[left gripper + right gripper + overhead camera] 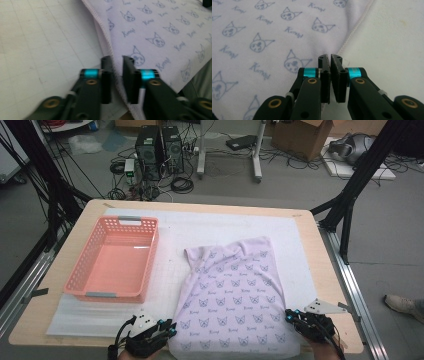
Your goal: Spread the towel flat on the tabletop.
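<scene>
A pink basket (112, 260) sits left of the lilac towel (235, 290). The left gripper (117, 60) stands slightly open astride its hem; the right gripper (330, 58) pinches its right edge shut.

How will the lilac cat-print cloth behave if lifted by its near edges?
The lilac cat-print cloth is probably floppy: its far end already lies bunched in folds. It looks thin and light, so it would likely sag between the left gripper and right gripper.

Both my hands sit low at my near edge. My left gripper (169, 330) points inward toward the middle, jaws parted by a narrow gap. My right gripper (292, 315) points in from the opposite side, jaws pressed nearly together, pinching, I think, though the tips blur.
</scene>
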Action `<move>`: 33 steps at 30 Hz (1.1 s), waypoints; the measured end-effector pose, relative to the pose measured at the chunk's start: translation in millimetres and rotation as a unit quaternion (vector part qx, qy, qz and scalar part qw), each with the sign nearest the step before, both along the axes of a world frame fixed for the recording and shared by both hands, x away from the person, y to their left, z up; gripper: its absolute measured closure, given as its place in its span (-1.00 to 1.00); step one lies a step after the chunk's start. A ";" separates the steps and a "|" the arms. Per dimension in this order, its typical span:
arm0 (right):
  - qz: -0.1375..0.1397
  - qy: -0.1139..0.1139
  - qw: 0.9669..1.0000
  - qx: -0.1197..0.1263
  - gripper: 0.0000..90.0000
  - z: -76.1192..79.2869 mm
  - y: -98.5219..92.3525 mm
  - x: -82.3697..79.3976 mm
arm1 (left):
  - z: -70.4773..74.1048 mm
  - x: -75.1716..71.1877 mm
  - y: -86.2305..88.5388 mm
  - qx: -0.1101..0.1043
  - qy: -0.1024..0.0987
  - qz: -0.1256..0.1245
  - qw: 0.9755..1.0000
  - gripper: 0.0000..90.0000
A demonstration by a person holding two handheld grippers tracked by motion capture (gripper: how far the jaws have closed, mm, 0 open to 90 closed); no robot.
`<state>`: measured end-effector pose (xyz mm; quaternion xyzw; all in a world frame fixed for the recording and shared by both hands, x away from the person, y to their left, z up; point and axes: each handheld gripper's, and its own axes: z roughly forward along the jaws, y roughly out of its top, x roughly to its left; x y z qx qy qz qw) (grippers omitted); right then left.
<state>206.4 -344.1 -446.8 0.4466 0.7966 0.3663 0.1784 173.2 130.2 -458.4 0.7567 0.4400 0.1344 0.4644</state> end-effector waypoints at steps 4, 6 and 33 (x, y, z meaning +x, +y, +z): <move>0.001 0.004 1.000 -0.001 0.93 1.1 -9.4 -9.4 | 1.8 5.4 -0.6 -0.009 -0.008 0.009 1.000 0.25; -0.001 0.007 1.000 -0.004 0.93 2.0 -15.3 -17.2 | 2.7 10.5 -1.3 -0.012 -0.009 0.012 1.000 0.18; -0.019 -0.009 0.999 0.037 0.47 5.0 -22.3 -16.6 | 3.6 13.7 -3.7 0.008 0.017 -0.020 1.000 0.67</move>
